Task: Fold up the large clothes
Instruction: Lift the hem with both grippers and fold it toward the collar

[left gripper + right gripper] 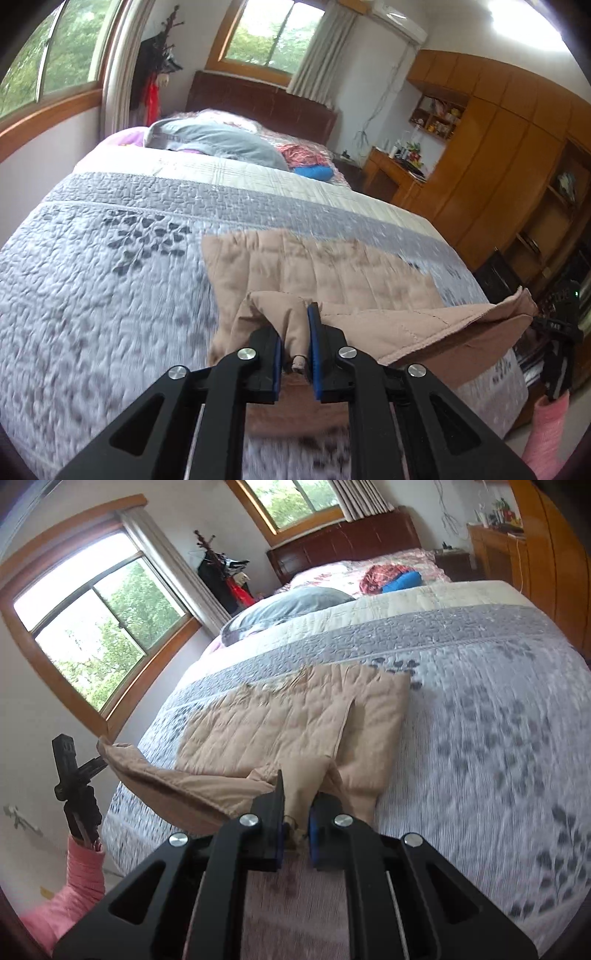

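Observation:
A tan quilted garment (317, 266) lies partly spread on the bed, its near edge lifted off the cover. In the left wrist view my left gripper (295, 325) is shut on a bunched corner of that edge, with tan cloth pinched between the blue pads. My right gripper (301, 794) is shut on the opposite near corner of the garment (280, 716). Between the two the hem hangs in a raised fold. Each camera also catches the other gripper at the frame's side: the right gripper (535, 319) and the left gripper (100, 762), both on the cloth.
The bed carries a grey quilted cover with a leaf pattern (110, 280). A grey pillow (218, 142) and red and blue bundles (391, 576) lie near the dark headboard. Wooden wardrobes (491, 155) line the right side. A pink sleeve (81, 871) shows beside the bed.

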Tool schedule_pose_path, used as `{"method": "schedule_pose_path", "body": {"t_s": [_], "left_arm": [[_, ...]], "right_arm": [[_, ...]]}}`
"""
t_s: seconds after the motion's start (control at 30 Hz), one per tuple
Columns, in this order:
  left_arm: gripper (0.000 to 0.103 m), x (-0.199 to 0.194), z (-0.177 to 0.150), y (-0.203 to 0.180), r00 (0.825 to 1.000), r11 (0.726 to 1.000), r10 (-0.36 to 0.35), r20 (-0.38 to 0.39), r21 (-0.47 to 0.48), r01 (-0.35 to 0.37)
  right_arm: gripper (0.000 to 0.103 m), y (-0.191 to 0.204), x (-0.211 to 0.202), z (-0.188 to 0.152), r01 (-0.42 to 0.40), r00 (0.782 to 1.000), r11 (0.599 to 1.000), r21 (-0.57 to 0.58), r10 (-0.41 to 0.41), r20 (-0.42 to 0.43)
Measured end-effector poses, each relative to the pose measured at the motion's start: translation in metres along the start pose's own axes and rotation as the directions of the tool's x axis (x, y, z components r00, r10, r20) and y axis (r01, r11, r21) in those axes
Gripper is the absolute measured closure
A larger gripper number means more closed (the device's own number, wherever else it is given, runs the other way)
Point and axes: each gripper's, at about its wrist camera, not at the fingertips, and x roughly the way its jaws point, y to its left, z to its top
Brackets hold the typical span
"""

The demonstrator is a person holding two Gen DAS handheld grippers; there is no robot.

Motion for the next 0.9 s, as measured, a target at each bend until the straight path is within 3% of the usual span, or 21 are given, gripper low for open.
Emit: {"method": "schedule_pose_path", "body": {"t_s": [0.13,0.27,0.4,0.67,0.9], "left_arm": [[0.091,0.049,0.036,0.011,0.999,0.999,0.015,-0.04,-0.047,-0.017],[0.091,0.096,0.057,0.025,0.994,0.994,0.086,-0.073,-0.054,-0.09],[0.091,0.149,0.073,0.053,0.986,0.986,0.083,-0.147,-0.134,-0.103],[0.09,0.223,0.076,0.08,0.962,0.973,0.111,-0.249,-0.171,-0.156],[0.087,0.249,0.075,0.092,0.951,0.967,0.108,-0.289,-0.192,-0.168]], "right_arm": [[0.095,-0.02,0.042,0.045,0.023,0.999,0.998,0.057,-0.02,-0.045],[0.095,-0.039,0.082,0.073,0.065,0.995,0.994,0.087,-0.057,-0.085],[0.095,-0.065,0.126,0.094,0.078,0.989,0.987,0.141,-0.058,-0.14],[0.095,-0.095,0.186,0.118,0.108,0.977,0.974,0.197,-0.067,-0.202],[0.092,-0.117,0.218,0.12,0.142,0.964,0.961,0.238,-0.08,-0.253]]}}
